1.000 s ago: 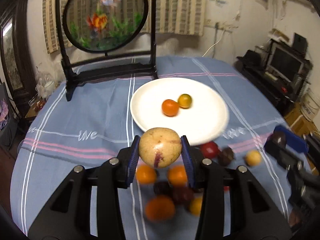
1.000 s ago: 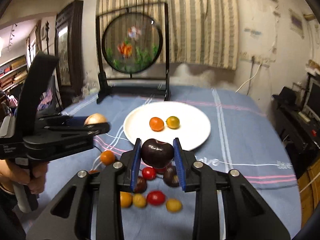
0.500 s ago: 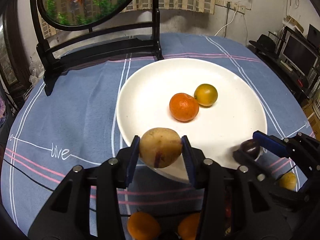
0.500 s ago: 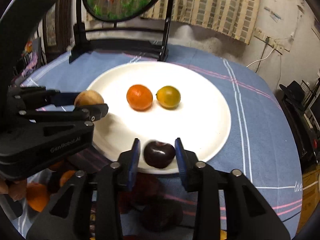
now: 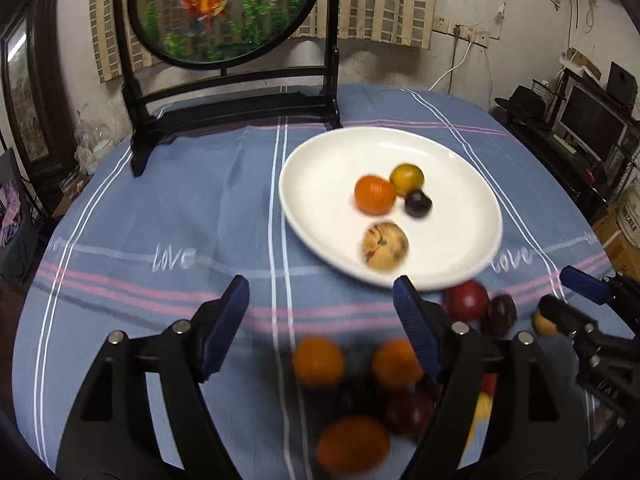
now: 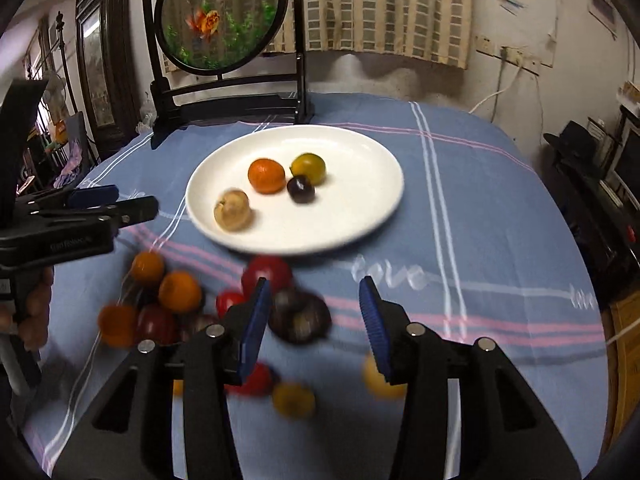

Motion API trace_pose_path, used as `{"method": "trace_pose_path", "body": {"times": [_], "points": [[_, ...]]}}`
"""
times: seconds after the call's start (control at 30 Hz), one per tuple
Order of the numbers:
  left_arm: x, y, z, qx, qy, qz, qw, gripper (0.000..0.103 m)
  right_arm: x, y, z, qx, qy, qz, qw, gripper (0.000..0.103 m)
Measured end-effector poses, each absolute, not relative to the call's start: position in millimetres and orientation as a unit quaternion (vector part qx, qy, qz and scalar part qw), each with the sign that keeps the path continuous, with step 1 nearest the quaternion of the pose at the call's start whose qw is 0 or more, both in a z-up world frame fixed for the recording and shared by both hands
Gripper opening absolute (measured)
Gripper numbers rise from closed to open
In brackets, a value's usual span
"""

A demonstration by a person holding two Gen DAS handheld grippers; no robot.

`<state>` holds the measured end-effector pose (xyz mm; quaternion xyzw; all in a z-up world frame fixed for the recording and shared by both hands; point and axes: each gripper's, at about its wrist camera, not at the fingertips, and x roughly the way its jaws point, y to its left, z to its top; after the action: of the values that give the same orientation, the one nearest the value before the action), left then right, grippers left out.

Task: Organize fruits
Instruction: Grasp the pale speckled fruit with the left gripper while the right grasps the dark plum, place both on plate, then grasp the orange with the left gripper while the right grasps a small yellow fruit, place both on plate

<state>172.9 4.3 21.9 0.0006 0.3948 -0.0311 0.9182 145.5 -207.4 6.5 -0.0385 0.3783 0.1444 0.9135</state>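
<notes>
Fruit pile (image 6: 224, 312) loose on blue tablecloth (image 6: 460, 208) beside white plate (image 6: 360, 216); left gripper (image 5: 322, 320), right gripper (image 6: 312, 316) both spread, empty; goldfish screen (image 6: 220, 20) behind.

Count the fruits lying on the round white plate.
4 on the round white plate: an orange tangerine mid-plate, a yellow-green citrus to its right, a dark purple plum in front of both, a tan speckled fruit at the near-left rim.

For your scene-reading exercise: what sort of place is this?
Probably a lived-in home room: a clothed table with a plate of fruit, a goldfish screen on a stand, and a curtained wall.
</notes>
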Motion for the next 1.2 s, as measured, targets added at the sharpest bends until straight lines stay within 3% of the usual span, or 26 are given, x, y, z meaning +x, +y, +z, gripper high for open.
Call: {"method": "trace_pose_path", "body": {"times": [0.47, 0.63, 0.73, 1.17, 1.2], "points": [[95.7, 2.2, -22.3, 0.029, 0.438, -0.057, 0.897, 0.075, 64.3, -221.4, -7.9, -0.012, 0.388, 0.155, 0.908, 0.046], [103.2, -1.2, -37.8, 0.037, 0.453, -0.074, 0.888, 0.062, 57.1, -221.7, -14.2, -0.01, 0.397, 0.161, 0.904, 0.046], [108.0, -8.7, -40.9, 0.048, 0.45, -0.092, 0.887, 0.045, 60.4, -223.4, -19.9, -0.009, 0.408, 0.159, 0.899, 0.046], [92.6, 1.3, -30.4, 0.035, 0.449, -0.098, 0.888, 0.043, 113.6, -192.0, -47.3, -0.08, 0.444, 0.127, 0.883, 0.046], [91.6, 1.7, -29.4, 0.035, 0.448, -0.099, 0.888, 0.043, 117.6, -190.4, -48.7, -0.085, 0.445, 0.124, 0.883, 0.041]]}}
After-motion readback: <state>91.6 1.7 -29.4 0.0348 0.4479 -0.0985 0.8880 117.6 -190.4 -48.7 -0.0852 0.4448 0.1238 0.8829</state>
